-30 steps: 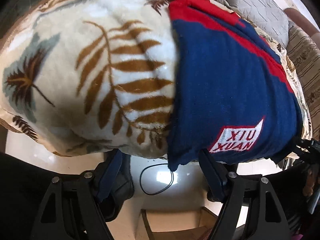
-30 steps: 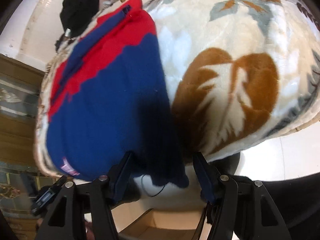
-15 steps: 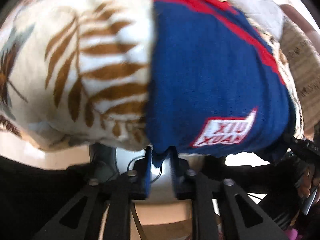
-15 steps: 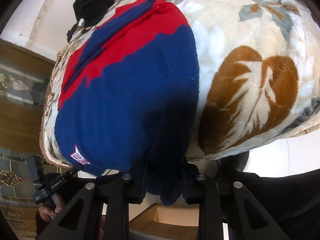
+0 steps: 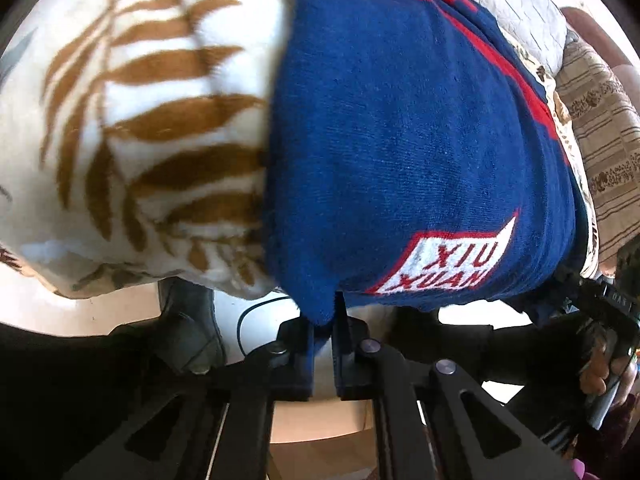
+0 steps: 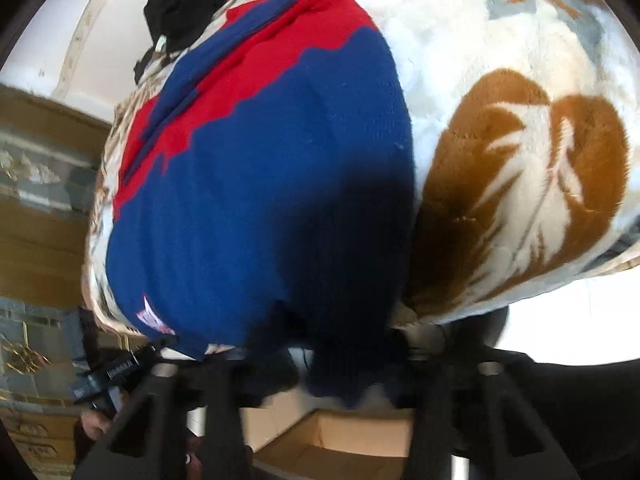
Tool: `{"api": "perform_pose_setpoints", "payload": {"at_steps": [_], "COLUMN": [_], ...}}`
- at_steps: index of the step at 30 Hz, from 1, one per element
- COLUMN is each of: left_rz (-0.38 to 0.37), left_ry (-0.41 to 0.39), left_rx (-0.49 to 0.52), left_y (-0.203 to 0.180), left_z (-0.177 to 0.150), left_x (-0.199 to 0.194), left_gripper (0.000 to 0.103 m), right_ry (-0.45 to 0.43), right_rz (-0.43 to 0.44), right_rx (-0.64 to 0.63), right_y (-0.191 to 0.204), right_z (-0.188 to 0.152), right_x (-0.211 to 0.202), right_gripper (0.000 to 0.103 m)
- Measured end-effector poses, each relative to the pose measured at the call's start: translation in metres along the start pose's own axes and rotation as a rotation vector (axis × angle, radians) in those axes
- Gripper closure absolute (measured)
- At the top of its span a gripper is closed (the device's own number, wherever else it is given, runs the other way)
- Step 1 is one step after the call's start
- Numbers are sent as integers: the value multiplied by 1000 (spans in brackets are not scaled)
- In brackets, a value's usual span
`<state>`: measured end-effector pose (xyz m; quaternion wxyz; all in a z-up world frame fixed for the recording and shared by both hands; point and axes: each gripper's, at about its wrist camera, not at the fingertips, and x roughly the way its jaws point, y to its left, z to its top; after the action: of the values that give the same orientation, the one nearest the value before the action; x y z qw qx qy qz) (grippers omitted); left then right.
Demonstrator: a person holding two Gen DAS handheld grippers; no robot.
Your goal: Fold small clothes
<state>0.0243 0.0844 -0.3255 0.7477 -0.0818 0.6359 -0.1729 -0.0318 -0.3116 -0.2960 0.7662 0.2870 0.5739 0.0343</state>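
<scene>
Left gripper [image 5: 322,320]: jaws pinched nearly together on the near hem corner of the blue-and-red knit sweater [image 5: 400,140], blue fabric caught between the pads, corner hanging over the bed edge down into the gap. Sweater spreads away from the fingers, flat on the cream fleece blanket with brown leaf print [image 5: 140,120]. White patch reading XIU XUAN [image 5: 448,260] sits just right of the grip, near the hem. Red band runs along the far part of the garment.

Right gripper [image 6: 340,376]: jaws closing, the other hem corner of the sweater [image 6: 260,180] bunched between them, dark and in shadow; frame is blurred, so pad contact can't be told for sure, though the fabric fills the gap. From here the sweater lies up and left of the fingers, red yoke and blue placket at the far end, blanket [image 6: 520,140] to the right.

Cardboard box [image 6: 328,444] below the fingers. A hand [image 5: 604,368] holds the other gripper's handle at the left view's right edge. Quilted grey pillow [image 5: 520,8] beyond the sweater.
</scene>
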Motion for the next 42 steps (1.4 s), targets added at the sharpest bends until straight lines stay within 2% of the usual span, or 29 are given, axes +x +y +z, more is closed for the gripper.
{"api": "perform_pose_setpoints", "payload": {"at_steps": [3,7,12,16,20,24,27,28,29,30,31,32,33,35,37,39,41,42], "left_rz": [-44,-128,-227,-281,-248,-175,-140,-123,-91,-73,-56,-52,-49,-31,-12,-4,2,2], "left_ry": [-10,-12,-97,-123,-92,-34,14,22,25,24,24,27,26,16,5,-16,-17,-18], "left_rx": [33,77,95,92,91,77,67,64,65,66,65,53,41,20,5,-26,-58,-68], "left_y": [-8,-19,-35,-38,-37,-34,-31,-30,-30,-29,-28,-26,-24,-19,-12,-5,0,3], "left_z": [-8,-11,8,25,29,19,10,8,6,5,4,4,4,3,3,3,4,5], "left_x": [-15,-48,-101,-111,-98,-64,-42,-38,-33,-31,-28,-26,-24,-23,-22,-22,-19,-18], "left_gripper": [97,97,97,97,97,97,97,97,97,97,97,96,94,81,50,43,42,41], "right_ry": [1,-14,-54,-62,-37,23,54,56,53,45,36,20,5,10,31,44,27,12], "right_rz": [49,188,308,334,272,155,138,133,133,142,149,148,148,111,17,-81,-145,-148], "right_rx": [-10,-51,-62,-25,12,89,161,170,176,177,170,159,147,126,137,158,236,277], "right_y": [8,31,40,29,20,1,-14,-15,-14,-10,-5,2,10,26,37,44,41,38], "right_z": [-3,0,14,21,23,21,15,14,14,14,15,17,18,24,30,34,33,30], "right_x": [-16,-42,-63,-61,-45,-27,-23,-23,-24,-24,-23,-24,-23,-19,-7,9,19,21], "right_gripper": [86,88,88,88,88,84,82,74,69,54,25,19,19,19,19,19,18,18]}}
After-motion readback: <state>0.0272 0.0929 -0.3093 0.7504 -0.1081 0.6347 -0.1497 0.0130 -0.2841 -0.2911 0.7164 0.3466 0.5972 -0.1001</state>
